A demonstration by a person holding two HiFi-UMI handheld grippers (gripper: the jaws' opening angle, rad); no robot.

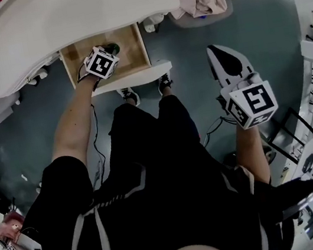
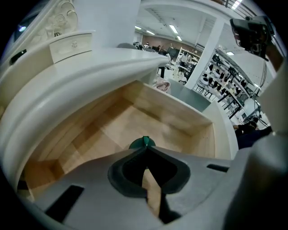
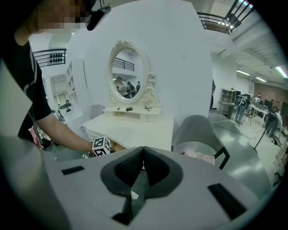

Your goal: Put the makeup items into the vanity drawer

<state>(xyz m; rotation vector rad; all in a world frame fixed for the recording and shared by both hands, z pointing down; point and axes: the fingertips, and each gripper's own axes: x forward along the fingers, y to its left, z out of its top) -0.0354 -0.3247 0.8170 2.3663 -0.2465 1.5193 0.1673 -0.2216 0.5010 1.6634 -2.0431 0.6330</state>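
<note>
The vanity drawer (image 1: 129, 39) is pulled open and the left tool (image 2: 144, 144) is set inside it, its jaws narrowed onto a green makeup item (image 1: 113, 49) low over the wooden bottom. Nothing else is seen in the drawer, so release is judged the step left (further items cannot be counted). The right tool (image 3: 143, 155) is closed on nothing, held aside. The white bench (image 1: 65, 17) stands on a grey floor (image 1: 245, 16) in a large workshop hall.
</note>
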